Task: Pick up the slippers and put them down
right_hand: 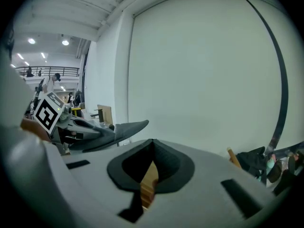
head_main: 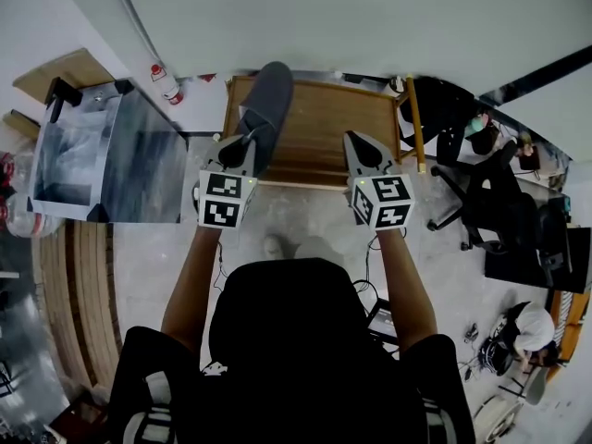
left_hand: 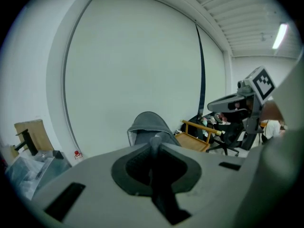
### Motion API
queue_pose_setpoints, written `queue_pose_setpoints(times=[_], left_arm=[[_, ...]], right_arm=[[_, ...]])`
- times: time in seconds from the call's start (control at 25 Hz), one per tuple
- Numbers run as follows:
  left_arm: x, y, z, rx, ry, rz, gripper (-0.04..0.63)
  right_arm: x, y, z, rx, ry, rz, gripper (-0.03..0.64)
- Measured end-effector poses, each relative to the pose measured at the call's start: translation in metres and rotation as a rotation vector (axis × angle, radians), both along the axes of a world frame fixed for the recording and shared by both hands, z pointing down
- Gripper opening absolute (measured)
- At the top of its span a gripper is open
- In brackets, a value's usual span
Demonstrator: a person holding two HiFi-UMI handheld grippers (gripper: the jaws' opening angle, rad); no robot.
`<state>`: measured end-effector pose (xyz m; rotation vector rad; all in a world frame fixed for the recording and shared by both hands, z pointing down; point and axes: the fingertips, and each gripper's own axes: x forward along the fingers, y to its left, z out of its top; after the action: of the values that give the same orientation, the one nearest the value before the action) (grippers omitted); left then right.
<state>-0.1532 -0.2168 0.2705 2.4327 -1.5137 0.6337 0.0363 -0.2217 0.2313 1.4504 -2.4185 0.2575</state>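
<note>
Nearest to the camera are the person's two forearms, which reach forward side by side. Each holds a hand-held gripper with a marker cube on top.

The left hand-held gripper (head_main: 248, 142) is clenched on a grey slipper (head_main: 270, 95). In its own view the jaws pinch the edge of the slipper's opening, and the rest of the slipper stands up beyond the jaw tips. The slipper is in the air and touches nothing else. From the head view it hangs over the near left corner of the wooden counter (head_main: 324, 123), with its long side pointing away from the person, toward the wall.

The right hand-held gripper (head_main: 360, 144) is beside the left one, apart from it, over the near right part of the counter. Its jaw tips are together and nothing is between them. Only the wood of the counter shows through the slit lower down.

Farther left, a box wrapped in clear plastic (head_main: 102, 155) stands on the floor. A bottle with a red cap (head_main: 167, 85) stands at the foot of the white wall. At the right there is a black office chair (head_main: 481, 202).
</note>
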Motion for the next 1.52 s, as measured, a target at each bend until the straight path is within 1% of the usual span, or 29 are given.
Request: queue_pose_setpoints(times=[0.08,0.28,0.44,0.52,0.6,0.76,1.0,1.28,1.52], left_arm=[[0.003,-0.002,-0.001,0.006,-0.015,0.002,0.023],[0.018,0.002,-0.004,0.0,-0.013,0.021,0.023],[0.037,0.01,-0.007,-0.015,0.004,0.042,0.023],[0.045,0.015,-0.006,-0.01,0.001,0.046,0.023],[0.053,0.022,-0.006,-0.006,-0.008,0.047,0.023],[0.073,0.045,-0.003,-0.033,0.014,0.054,0.023],[0.091,0.069,0.012,-0.06,0.03,0.054,0.023],[0.109,0.095,0.032,-0.069,-0.019,0.043,0.023],[0.123,0.128,0.046,-0.081,-0.033,0.031,0.023]], right_arm=[[0.006,0.001,-0.002,0.004,0.001,0.009,-0.003],[0.022,0.01,-0.004,0.004,-0.001,0.027,-0.003],[0.034,0.019,-0.002,-0.004,-0.001,0.032,-0.003],[0.04,0.025,0.0,-0.011,0.002,0.031,-0.002],[0.047,0.033,0.001,-0.02,0.007,0.025,-0.003],[0.059,0.052,0.006,-0.044,0.016,0.007,-0.002],[0.071,0.074,0.021,-0.079,0.015,-0.005,-0.003],[0.089,0.105,0.04,-0.11,0.024,-0.034,-0.002],[0.111,0.138,0.055,-0.126,0.02,-0.035,-0.003]])
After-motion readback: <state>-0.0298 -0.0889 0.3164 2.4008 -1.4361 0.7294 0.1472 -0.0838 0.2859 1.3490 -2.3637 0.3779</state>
